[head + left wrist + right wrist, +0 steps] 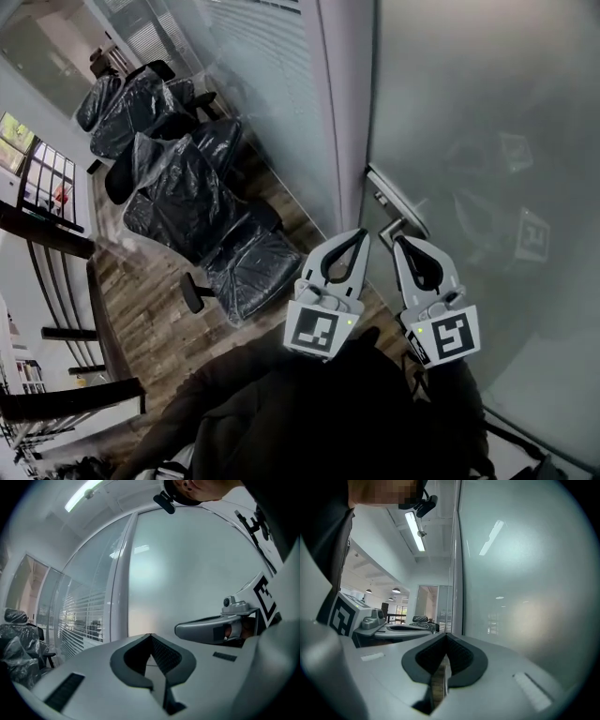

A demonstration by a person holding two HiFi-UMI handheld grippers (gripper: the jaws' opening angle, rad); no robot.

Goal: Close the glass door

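The frosted glass door (487,131) fills the right of the head view, its edge standing against the grey frame post (345,112). A metal lever handle (401,212) sits on the door's edge. My right gripper (399,241) points at the door just below that handle, jaws together with nothing between them. My left gripper (363,233) is beside it, aimed at the foot of the post, also shut and empty. In the left gripper view the post (123,583) and door (187,569) rise ahead. The right gripper view has the door (525,592) close on the right.
Several office chairs wrapped in plastic (187,187) stand on the wooden floor (150,309) to the left. A glass wall with blinds (272,84) runs beyond the post. The person's dark sleeves (328,412) fill the bottom of the head view.
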